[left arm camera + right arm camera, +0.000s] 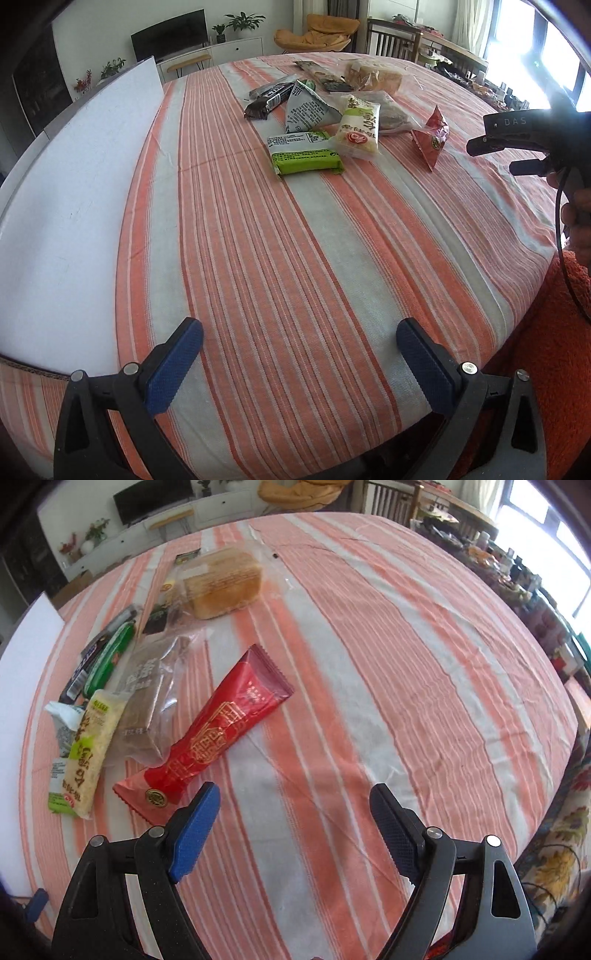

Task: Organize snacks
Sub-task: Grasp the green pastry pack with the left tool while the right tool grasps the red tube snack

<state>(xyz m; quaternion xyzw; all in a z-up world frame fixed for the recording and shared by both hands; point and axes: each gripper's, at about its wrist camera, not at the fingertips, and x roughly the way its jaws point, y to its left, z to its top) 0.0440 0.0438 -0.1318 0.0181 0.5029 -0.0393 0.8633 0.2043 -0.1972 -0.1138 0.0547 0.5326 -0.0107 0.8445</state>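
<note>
Several snack packets lie in a loose pile on the striped tablecloth. In the right wrist view a long red packet (218,731) lies just ahead and left of my open, empty right gripper (295,812). Beside it are a white-and-green packet (90,749), a clear packet of brown cake (147,698) and wrapped bread (221,583). In the left wrist view my left gripper (299,347) is open and empty, well short of the pile: a green packet (304,157), the white-and-green packet (360,127), the red packet (432,138) and a dark bar (267,99).
A white board (74,192) lies along the table's left side. The right gripper's body (528,133) shows at the right edge of the left wrist view. Chairs, a cluttered side table and a TV cabinet stand beyond the table.
</note>
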